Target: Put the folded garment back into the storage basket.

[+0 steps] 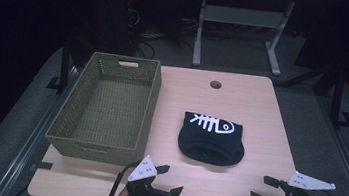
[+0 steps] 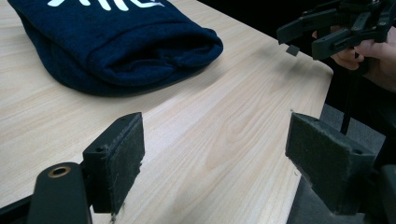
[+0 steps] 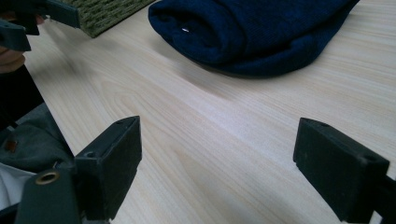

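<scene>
Beanie (image 1: pixel 212 139) sat ahead of both grippers, between them, long axis running crosswise. Left gripper (image 1: pixel 168 179) and right gripper (image 1: pixel 264 188) were wide open, empty, roughly equally near.

Light wood-grain surface (image 1: pixel 260 118), round cable hole (image 1: pixel 216 85) near far edge. On it: woven olive basket (image 1: pixel 78 97) along the left side; dark navy folded garment (image 1: pixel 212 139), white fishbone print up, at centre, apart from the basket.
</scene>
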The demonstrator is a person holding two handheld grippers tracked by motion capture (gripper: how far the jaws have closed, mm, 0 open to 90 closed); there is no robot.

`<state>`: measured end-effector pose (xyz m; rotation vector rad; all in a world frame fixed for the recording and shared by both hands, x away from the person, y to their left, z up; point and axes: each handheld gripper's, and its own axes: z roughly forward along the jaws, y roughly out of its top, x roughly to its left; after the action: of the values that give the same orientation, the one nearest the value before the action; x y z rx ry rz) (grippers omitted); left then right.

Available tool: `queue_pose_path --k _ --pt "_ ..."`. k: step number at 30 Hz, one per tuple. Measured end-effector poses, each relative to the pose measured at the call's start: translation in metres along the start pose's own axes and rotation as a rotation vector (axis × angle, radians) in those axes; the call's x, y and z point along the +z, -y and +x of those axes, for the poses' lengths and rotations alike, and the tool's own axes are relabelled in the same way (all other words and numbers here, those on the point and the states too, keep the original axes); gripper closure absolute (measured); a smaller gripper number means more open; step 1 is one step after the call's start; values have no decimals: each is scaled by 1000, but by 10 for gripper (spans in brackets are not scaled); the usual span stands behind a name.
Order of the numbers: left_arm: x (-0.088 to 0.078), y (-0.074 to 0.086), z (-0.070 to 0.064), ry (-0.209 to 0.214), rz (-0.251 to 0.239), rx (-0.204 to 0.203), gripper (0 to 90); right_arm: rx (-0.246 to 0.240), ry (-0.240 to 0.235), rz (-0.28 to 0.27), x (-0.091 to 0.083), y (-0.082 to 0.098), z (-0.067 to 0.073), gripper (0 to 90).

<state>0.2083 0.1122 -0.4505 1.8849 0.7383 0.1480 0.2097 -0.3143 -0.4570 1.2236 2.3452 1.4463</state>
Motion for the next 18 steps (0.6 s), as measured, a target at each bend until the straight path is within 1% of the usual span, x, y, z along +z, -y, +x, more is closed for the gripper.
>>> queue_pose_path --k 4,5,8,9,10,12,13,14,15,16,17,18 --pt "0 -1 -1 -1 3 -2 192 3 -7 -8 1 -3 0 150" --pt "1 -2 -2 -4 1 5 193 7 -13 -18 2 -4 0 144" --pt "3 -4 -2 0 6 7 192 10 -19 -23 3 -8 0 141" --pt "4 -6 -3 -3 5 12 192 5 -21 -25 3 -9 0 141" --pt "6 -10 -2 9 2 3 192 6 -28 -30 4 -14 -1 142" --pt "7 -13 -2 9 0 4 192 13 -33 -35 4 -16 -2 141" --pt "9 -16 -1 6 -4 4 191 14 -33 -46 5 -22 -4 141" --pt "10 -18 0 10 -3 0 191 13 -35 -42 5 -24 -4 141" --pt "14 -24 1 -1 -4 12 191 7 -34 -38 6 -27 -5 141" --pt "14 -24 1 -1 -4 12 191 7 -34 -38 6 -27 -5 141" --pt "17 -28 3 -1 -9 7 191 2 -35 -32 7 -29 -5 141" --pt "19 -30 5 6 -15 -1 190 6 -39 -28 8 -33 -7 141"
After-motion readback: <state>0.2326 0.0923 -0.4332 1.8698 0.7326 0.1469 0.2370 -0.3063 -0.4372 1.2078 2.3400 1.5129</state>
